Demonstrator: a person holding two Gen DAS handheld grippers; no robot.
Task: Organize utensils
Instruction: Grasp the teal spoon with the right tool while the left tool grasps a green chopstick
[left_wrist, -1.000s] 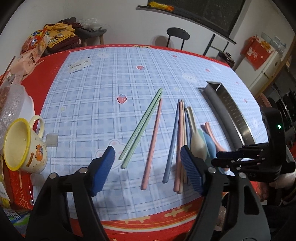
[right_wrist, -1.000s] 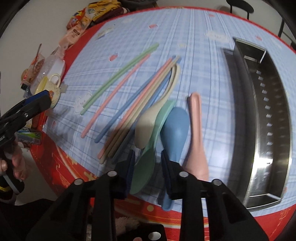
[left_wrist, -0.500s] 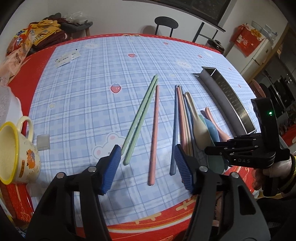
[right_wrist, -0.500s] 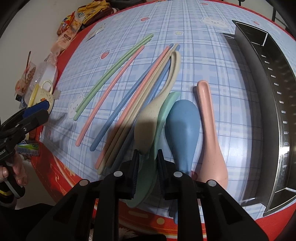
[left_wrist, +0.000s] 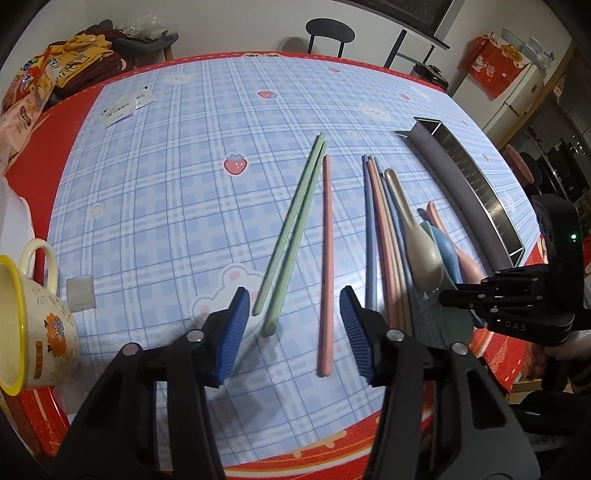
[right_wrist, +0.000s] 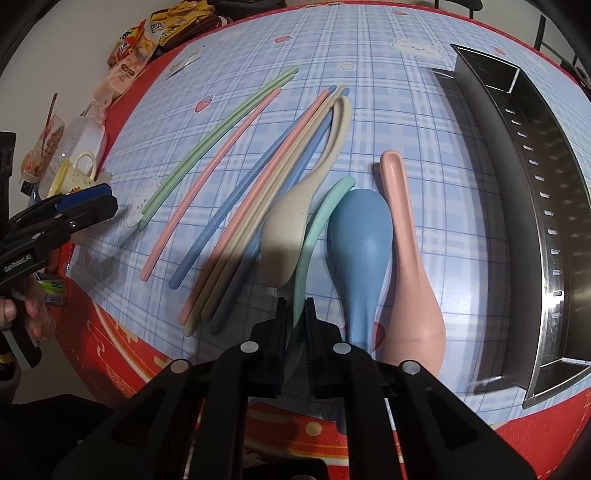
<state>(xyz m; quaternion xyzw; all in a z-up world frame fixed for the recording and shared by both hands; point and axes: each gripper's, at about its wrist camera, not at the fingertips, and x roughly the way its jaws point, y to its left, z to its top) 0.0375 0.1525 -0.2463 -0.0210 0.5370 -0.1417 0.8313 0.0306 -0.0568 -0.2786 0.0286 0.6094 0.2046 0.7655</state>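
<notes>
Right tool (right_wrist: 295, 317) now tighter on green spoon (right_wrist: 314, 229)

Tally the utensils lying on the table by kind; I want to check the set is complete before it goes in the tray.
Chopsticks: 8
Spoons: 4, counting the green spoon gripped by the right gripper
Total: 12
</notes>
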